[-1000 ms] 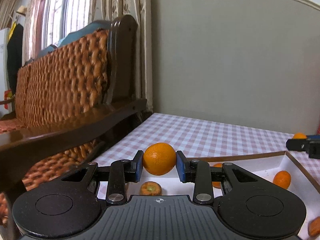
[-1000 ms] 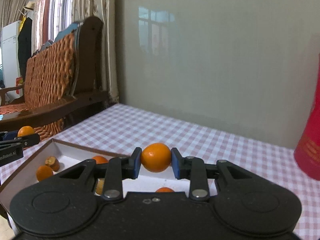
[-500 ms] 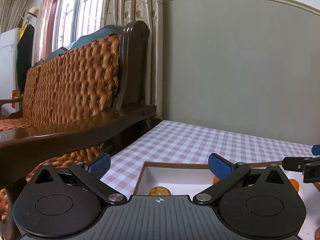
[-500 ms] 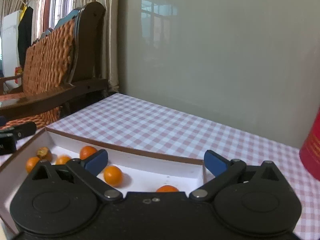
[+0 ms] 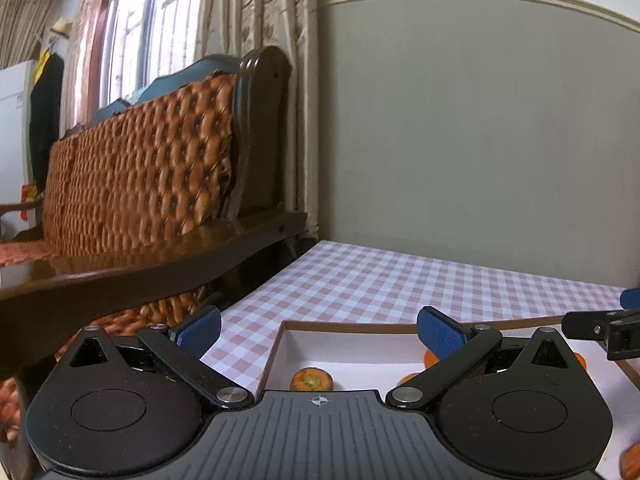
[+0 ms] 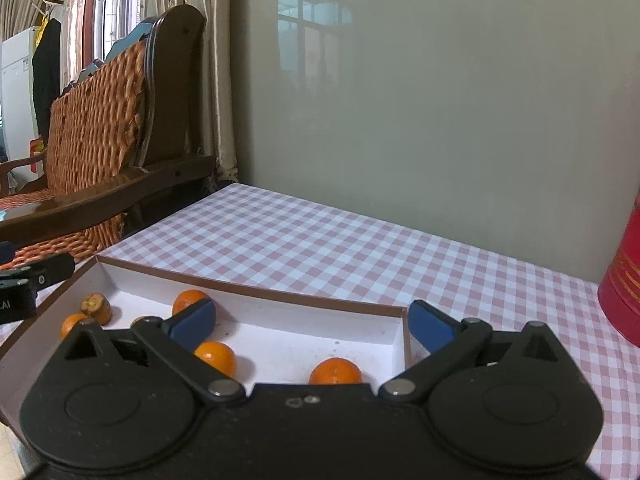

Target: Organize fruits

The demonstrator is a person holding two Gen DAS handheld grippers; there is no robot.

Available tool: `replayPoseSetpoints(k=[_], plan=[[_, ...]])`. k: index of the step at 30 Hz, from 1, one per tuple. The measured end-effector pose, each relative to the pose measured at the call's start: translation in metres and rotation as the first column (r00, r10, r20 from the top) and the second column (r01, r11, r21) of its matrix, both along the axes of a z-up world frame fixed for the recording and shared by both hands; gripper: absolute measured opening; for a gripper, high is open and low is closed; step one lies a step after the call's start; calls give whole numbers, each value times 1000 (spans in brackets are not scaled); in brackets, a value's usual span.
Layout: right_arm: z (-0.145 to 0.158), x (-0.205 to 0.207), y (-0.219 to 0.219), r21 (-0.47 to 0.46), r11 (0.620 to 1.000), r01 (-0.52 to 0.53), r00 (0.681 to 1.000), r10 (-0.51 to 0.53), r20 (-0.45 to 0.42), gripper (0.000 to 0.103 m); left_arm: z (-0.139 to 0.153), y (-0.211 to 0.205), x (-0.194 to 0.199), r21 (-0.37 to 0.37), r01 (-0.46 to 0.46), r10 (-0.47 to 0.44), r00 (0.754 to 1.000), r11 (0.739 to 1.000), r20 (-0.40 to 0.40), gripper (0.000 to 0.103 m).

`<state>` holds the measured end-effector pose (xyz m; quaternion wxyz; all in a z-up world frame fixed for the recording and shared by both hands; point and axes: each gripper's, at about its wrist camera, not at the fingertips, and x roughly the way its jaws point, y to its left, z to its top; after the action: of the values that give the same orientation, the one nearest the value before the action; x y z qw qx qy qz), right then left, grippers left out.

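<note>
Both your tongs are spread wide with nothing between the blue pads, so you're between picks here: left tongs (image 5: 318, 334) sit low in the left wrist frame over the near-left corner of the box (image 5: 280, 344), right tongs (image 6: 310, 322) low in the right wrist frame over its right end. The fruits are in that white, brown-rimmed box on the checked tabletop (image 6: 320, 240). In the right view there's one orange (image 6: 335, 371) low centre just behind the tong body, another orange (image 6: 217, 356) left of it, a third (image 6: 188, 298) against the far wall, and a browner, cut-looking piece (image 6: 96, 307) at the left end. My guess is the wide spread is simply so you can drop over a round fruit without nudging it. Writing: only "AI" or so on the other tool at the far left edge of the right view, the rest cut off. The red container (image 6: 622, 292) at right has gold marks, unreadable.
</note>
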<state>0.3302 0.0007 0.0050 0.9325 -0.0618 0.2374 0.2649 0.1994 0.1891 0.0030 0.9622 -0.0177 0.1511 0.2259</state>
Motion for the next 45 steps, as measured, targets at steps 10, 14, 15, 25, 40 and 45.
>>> replayPoseSetpoints(k=[10,14,15,25,40,45], plan=[[18,-25,-13,32,999,3,1000,-4,29,97,10,-14,-28,9,14,-14,1000,1000,3,103],[25,-41,-19,37,999,2,999,-4,39,97,16,-17,-44,5,13,-13,1000,1000,12,103],[27,-47,-21,39,999,-1,999,-1,45,97,18,-19,-50,4,14,-14,1000,1000,14,103],[55,-116,-41,51,998,-29,994,23,107,97,39,-50,-109,9,63,-63,998,998,30,103],[53,-248,-116,42,999,4,973,-14,231,97,32,-96,-224,26,123,-125,986,992,113,103],[37,-266,-126,44,999,11,963,-22,270,97,22,-107,-239,57,112,-119,984,992,135,103]])
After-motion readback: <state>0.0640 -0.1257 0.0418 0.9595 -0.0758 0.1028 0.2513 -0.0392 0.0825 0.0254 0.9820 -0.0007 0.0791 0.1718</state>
